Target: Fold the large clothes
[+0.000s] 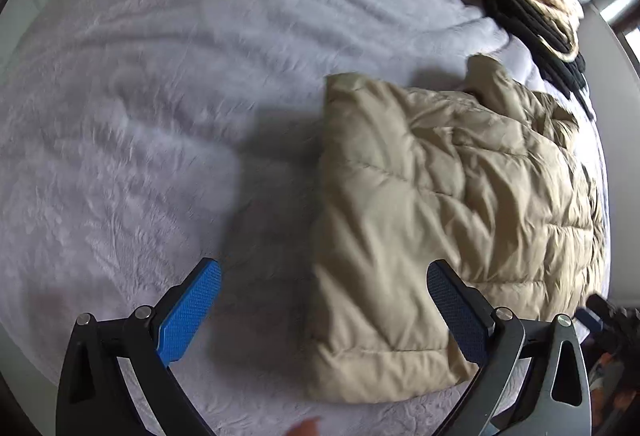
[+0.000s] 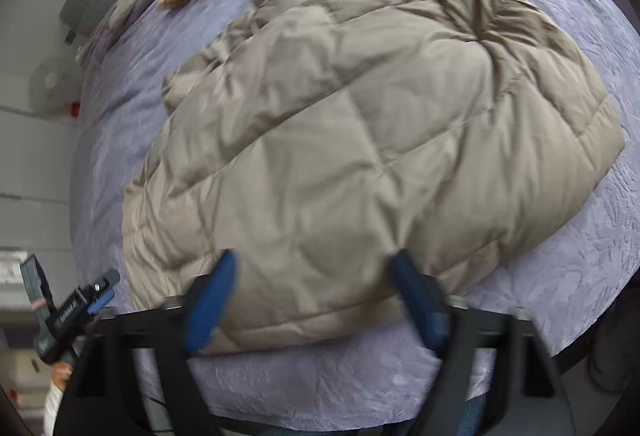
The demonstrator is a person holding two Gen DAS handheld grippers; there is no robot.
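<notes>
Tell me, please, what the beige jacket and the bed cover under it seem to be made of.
The beige jacket looks like thin, smooth woven synthetic, perhaps nylon or polyester, with a padded filling: stitched lines divide it into puffy squares, and its surface has a slight sheen. The bed cover looks like soft, matte lilac-grey plush or fleece: its surface is fuzzy and lies in soft ripples. The exact fibres cannot be told.

Both wrist cameras look steeply down over their own fingers at the bed (image 1: 160,96) from close above — the left from the jacket's (image 1: 440,196) corner, the right over its hem (jacket (image 2: 360,136) shared).
</notes>
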